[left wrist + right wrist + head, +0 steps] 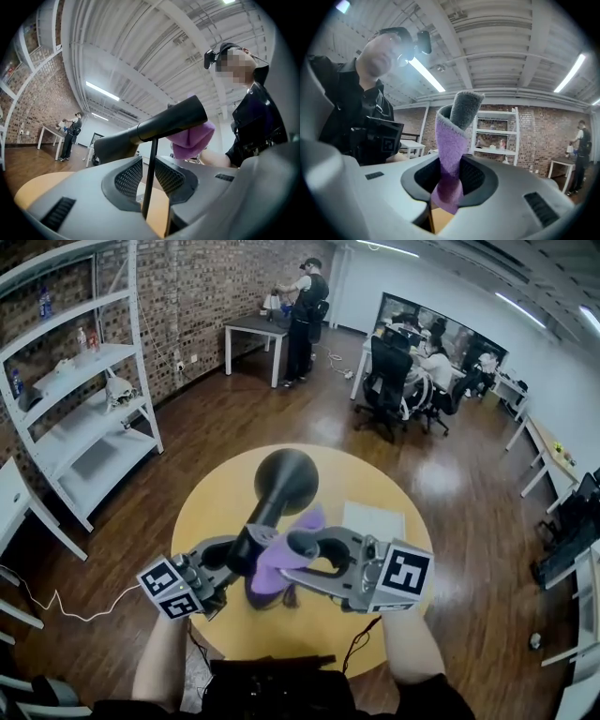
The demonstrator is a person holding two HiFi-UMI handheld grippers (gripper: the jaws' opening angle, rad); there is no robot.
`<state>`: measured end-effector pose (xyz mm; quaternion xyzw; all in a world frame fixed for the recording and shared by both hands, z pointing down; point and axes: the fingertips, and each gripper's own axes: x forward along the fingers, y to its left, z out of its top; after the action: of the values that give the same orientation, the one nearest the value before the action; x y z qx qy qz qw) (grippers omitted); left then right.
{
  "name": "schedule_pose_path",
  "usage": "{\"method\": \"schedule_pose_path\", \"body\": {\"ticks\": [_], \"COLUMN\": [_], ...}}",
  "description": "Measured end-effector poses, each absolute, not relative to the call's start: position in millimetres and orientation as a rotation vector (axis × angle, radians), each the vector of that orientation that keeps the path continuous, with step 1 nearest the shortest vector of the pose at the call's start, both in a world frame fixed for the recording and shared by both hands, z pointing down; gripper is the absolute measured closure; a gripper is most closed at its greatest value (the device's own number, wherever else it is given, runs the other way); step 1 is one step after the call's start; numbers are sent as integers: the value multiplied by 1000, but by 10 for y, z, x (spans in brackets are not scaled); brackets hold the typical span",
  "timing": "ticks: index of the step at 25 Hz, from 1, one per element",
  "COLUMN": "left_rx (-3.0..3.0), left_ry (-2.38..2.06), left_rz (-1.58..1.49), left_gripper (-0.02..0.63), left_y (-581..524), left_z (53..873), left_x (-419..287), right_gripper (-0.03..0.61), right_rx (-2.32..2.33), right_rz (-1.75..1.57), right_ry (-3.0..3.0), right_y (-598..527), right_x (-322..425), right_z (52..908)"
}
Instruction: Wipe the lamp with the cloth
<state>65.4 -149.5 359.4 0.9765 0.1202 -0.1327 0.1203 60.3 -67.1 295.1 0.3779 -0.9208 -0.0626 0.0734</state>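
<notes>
Left tool (149,177) loose round the lamp (284,482), right tool (450,183) clamped on the purple cloth (453,136).

My left tool stands narrowly parted: the lamp's thin black stem (152,159) rises between its pads with a sliver of gap on each side, so I am not pinching it. My right tool is closed tight on the cloth, which stands up out of the jaws in a fold that shows a grey underside. In the head view both tools meet over the round yellow counter (211,512), and the cloth lies against the lamp's neck just below its round black head. A white sheet (375,519) lies on the counter beside the right tool. By the brick wall a white shelf unit (89,427) carries a few small bottles (44,304).
</notes>
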Motion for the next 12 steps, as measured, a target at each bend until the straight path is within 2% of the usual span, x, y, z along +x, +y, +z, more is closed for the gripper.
{"method": "schedule_pose_path", "body": {"ticks": [4, 12], "left_rx": [2838, 2826], "left_ry": [342, 347], "left_rz": [-372, -339], "left_gripper": [537, 537], "left_y": [-1457, -1345], "left_z": [3638, 3748], "left_x": [670, 728], "right_gripper": [483, 483], "right_rx": [1091, 1399], "right_rz": [-176, -101], "right_ry": [-2835, -2714], "right_y": [-754, -1123], "right_x": [491, 1189], "right_z": [2960, 3161]}}
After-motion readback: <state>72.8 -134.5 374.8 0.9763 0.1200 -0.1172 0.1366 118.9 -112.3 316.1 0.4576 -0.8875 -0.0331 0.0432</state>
